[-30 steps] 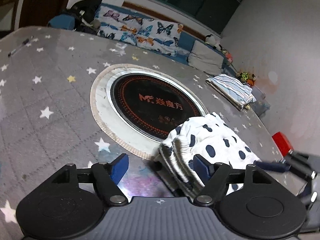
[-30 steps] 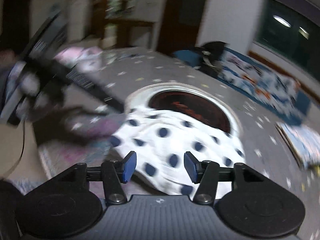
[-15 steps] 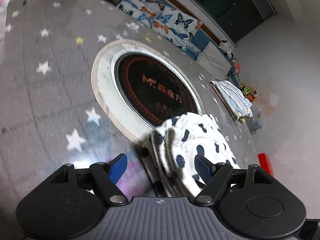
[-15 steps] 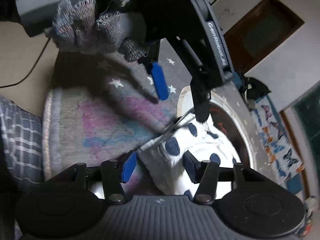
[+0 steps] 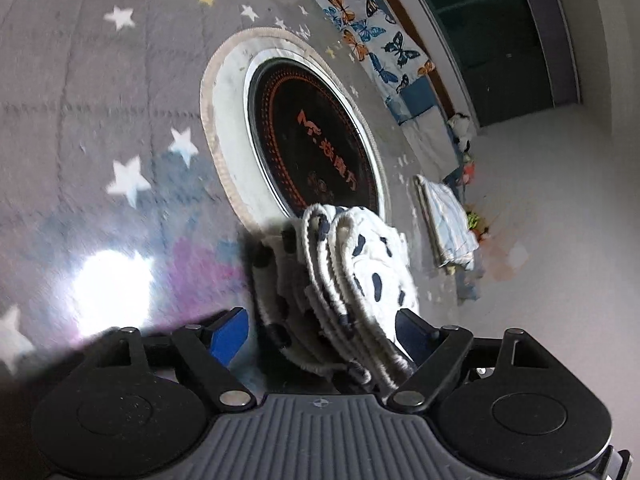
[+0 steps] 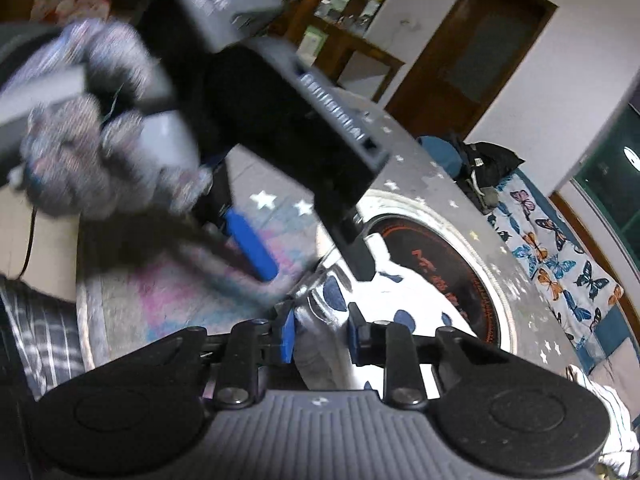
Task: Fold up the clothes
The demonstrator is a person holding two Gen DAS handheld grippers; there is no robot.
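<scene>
A folded white garment with dark blue dots lies on the grey star-patterned table cover, at the near edge of the round black cooktop. My left gripper is open with the garment's folded edges between its blue pads. In the right wrist view my right gripper has closed in on a corner of the same garment. The left gripper with its blue pad and gloved hand hovers just above and left of it.
A folded striped cloth lies at the table's far right edge. A butterfly-print cushion bench runs along the far wall. A dark bag sits at the back of the table. A wooden door is behind.
My left gripper has moved forward and down so the garment edge now sits between its pads. My right gripper has narrowed onto the garment corner.
</scene>
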